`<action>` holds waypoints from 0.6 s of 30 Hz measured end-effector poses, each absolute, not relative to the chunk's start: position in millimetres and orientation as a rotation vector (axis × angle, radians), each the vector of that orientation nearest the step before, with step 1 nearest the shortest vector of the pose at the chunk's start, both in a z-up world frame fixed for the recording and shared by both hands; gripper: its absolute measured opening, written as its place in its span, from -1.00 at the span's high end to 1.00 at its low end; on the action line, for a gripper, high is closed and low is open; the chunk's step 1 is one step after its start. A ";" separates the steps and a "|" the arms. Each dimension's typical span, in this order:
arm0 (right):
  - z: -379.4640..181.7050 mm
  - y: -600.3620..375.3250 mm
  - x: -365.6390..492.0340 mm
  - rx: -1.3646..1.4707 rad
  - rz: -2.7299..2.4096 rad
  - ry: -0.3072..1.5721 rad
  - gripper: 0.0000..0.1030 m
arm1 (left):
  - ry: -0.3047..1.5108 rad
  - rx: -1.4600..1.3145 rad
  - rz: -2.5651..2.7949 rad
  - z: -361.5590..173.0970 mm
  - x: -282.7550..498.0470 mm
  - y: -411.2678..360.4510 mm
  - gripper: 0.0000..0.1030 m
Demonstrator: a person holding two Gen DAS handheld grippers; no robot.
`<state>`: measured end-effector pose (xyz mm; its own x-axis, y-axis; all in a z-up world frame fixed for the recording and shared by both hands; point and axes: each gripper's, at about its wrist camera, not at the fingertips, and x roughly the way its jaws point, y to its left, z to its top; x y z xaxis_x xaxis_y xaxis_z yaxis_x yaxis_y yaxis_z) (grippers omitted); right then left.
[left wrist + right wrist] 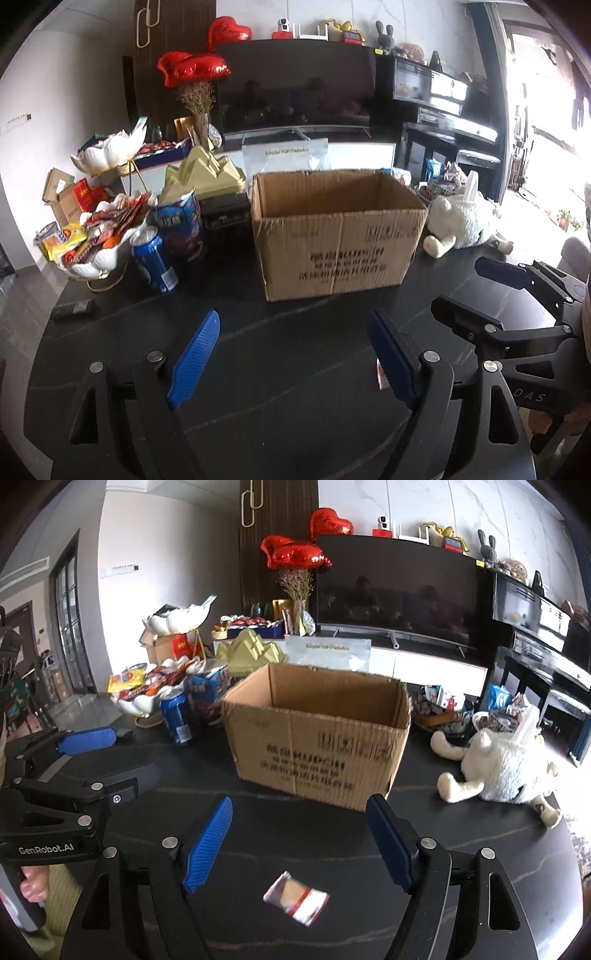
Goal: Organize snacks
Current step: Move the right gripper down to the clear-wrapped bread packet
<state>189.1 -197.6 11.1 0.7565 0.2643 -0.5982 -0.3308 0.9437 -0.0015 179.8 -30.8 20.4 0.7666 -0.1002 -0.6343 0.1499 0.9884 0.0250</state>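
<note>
An open, empty-looking cardboard box (332, 254) (317, 749) stands mid-table, beyond both grippers. My left gripper (294, 314) is open over bare black tabletop, nothing between its blue pads. My right gripper (299, 800) is open too. A small silver-and-red foil snack packet (295, 897) shows low between its fingers, untouched by the pads; whether it rests on the table or is in the air I cannot tell. Each gripper appears in the other's view: the right gripper (456, 284) at the right, the left gripper (136, 752) at the left. Several snack packets fill a white lotus-shaped bowl (88, 267) (138, 705).
A blue can (153, 262) (177, 716) and a blue snack tube (183, 221) stand left of the box. A white plush toy (461, 221) (506, 768) lies to its right. A dark remote (74, 308) sits near the table's left edge. A TV stands behind.
</note>
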 end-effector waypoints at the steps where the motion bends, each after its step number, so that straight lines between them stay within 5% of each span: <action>1: 7.4 -197.4 188.4 -0.108 0.322 0.641 -0.49 | 0.685 0.080 -0.129 17.0 178.1 -30.1 -0.60; 18: -73.3 -191.9 190.8 0.021 0.267 0.777 -0.55 | 0.748 0.090 -0.083 -41.4 189.8 -18.9 -0.60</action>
<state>190.8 -191.9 -73.3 0.6808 0.2459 -0.6900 -0.2302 0.9661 0.1171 189.8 -18.9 -41.4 0.7299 -0.0429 -0.6822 0.1069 0.9929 0.0519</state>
